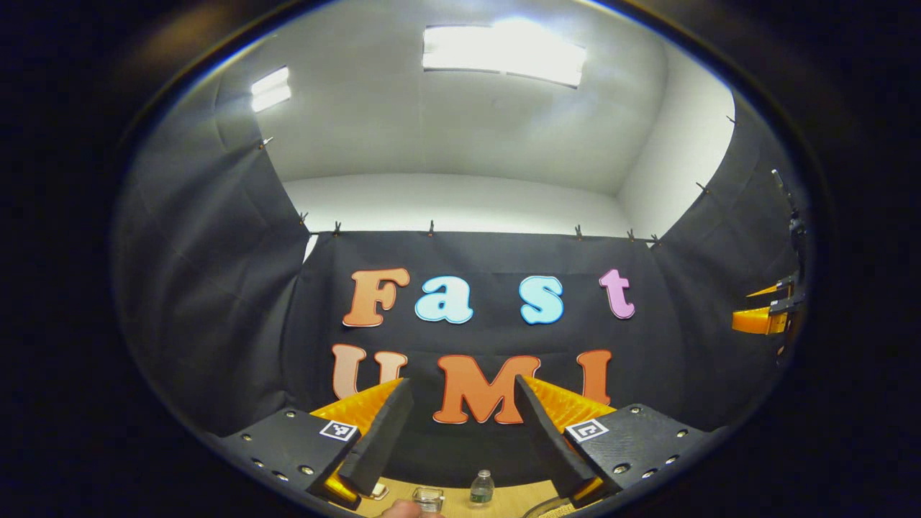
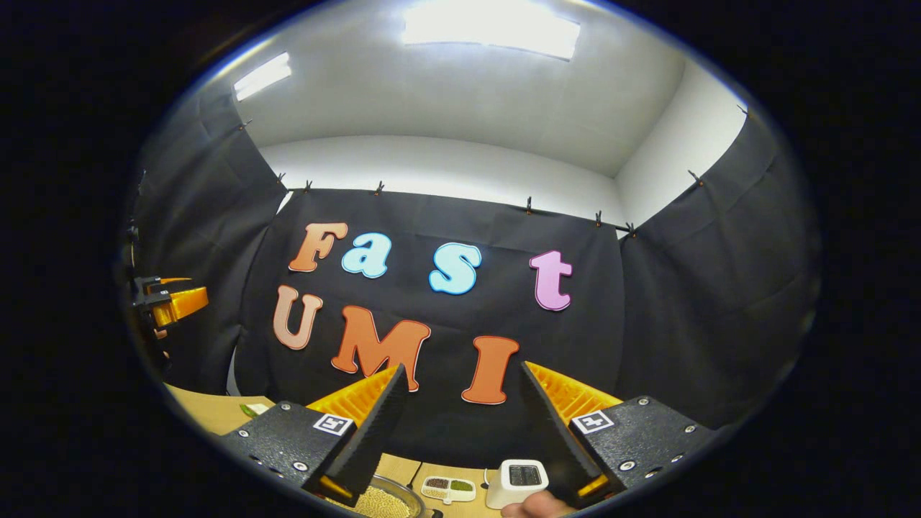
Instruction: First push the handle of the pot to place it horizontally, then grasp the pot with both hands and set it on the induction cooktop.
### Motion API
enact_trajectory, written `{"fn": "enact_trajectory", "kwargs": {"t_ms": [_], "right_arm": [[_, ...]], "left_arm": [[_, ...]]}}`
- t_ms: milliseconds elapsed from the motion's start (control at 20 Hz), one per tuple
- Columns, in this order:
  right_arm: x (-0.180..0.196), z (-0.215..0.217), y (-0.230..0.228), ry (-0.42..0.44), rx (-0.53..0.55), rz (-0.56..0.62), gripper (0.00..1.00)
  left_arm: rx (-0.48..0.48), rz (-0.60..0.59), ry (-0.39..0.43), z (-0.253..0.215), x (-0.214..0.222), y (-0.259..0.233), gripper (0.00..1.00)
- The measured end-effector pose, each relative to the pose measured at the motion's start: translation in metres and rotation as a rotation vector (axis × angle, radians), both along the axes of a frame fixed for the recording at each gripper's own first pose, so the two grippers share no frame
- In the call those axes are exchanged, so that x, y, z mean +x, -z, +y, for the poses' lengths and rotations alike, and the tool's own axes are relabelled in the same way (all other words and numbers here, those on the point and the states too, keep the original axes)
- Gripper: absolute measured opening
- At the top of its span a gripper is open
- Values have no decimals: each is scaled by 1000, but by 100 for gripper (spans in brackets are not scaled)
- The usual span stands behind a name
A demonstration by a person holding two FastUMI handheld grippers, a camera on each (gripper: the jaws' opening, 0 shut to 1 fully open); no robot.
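Both the left tool [image 1: 460, 403] and the right tool [image 2: 458, 392] were held wide apart, raised above the table [image 2: 209, 410], with nothing gripped or touched

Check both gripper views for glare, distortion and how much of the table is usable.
Left gripper view: ceiling light blown out, fisheye bends the walls, table a thin bottom strip with a water bottle. Right gripper view: light panel also overexposed; table cropped low, white timer sharp.

Left gripper view: high, tilted upward, facing the black cloth back wall [image 1: 489, 338]; tan wooden tabletop [image 1: 504, 496] at bottom edge. Right gripper view: likewise, angled leftward. Shared: wall, white ceiling [image 2: 468, 93].
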State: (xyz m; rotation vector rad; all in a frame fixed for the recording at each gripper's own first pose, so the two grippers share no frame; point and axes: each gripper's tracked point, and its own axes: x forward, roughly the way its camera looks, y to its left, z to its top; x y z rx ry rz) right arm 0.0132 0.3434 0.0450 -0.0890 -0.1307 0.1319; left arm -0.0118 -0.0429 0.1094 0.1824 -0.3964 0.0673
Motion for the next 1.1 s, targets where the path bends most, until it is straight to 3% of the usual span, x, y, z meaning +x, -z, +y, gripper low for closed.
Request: {"fn": "enact_trajectory", "kwargs": {"t_ms": [50,300,550,800,1100], "right_arm": [[0,0,1,4,3,1,95],[6,-2,3,30,-7,-20,95],[10,-1,11,1,-65,16,95],[20,4,24,-5,-63,39,95],[25,13,41,-54,-74,60,95]], "left_arm": [[-9,-8,-9,6,-1,0,87],[-35,-26,-73,37,0,1,91],[-5,107,-172,61,25,33,90],[-5,251,-145,55,44,70,89],[9,257,-165,57,52,74,91]]}}
